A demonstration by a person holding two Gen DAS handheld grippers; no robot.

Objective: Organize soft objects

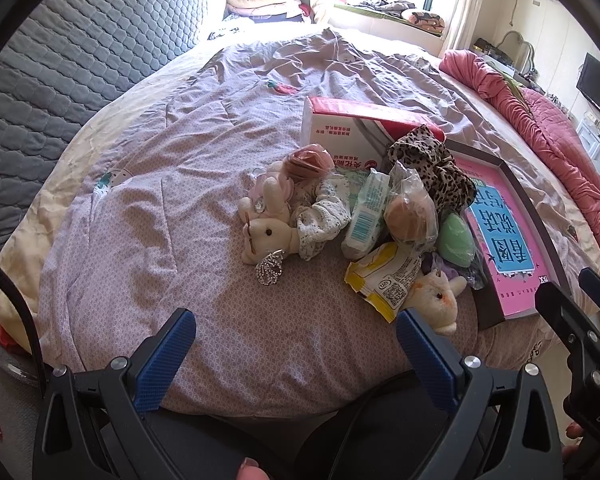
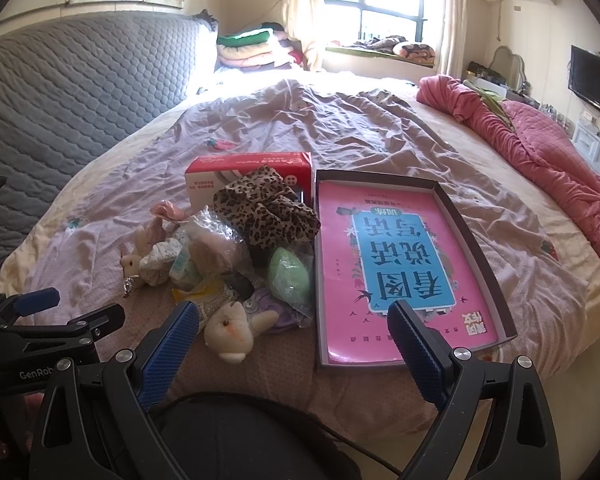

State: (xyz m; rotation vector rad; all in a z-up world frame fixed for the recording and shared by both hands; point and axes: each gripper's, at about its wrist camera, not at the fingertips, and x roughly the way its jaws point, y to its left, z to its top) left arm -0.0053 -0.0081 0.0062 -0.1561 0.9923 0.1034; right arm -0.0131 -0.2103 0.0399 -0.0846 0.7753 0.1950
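start with the nearest plush, then fill the tray

both grippers hover over the near edge of the bed, wide open and holding nothing: the left gripper (image 1: 296, 356) and the right gripper (image 2: 294, 344). the soft objects lie in one heap just left of the shallow tray (image 2: 496, 280), which has a pink book cover inside and seems the place to put them. i judge the first pick is not yet made

a good first choice is the cream plush toy (image 2: 236, 332), at the heap's near end, close beside the tray's near left corner. it is fuzzy and round, so close the pads over its body, not its ear. the second plush rabbit (image 1: 268, 236) lies at the heap's far left side, well apart from the tray, with a shiny clip touching it

the leopard cloth (image 2: 264, 212) is limp and drapes over the red-white box (image 2: 204, 184) behind the heap. the green sponge (image 2: 290, 276), just beside the tray wall, is in crinkly film that may slip. the yellow packet (image 1: 384, 280) is flat and smooth
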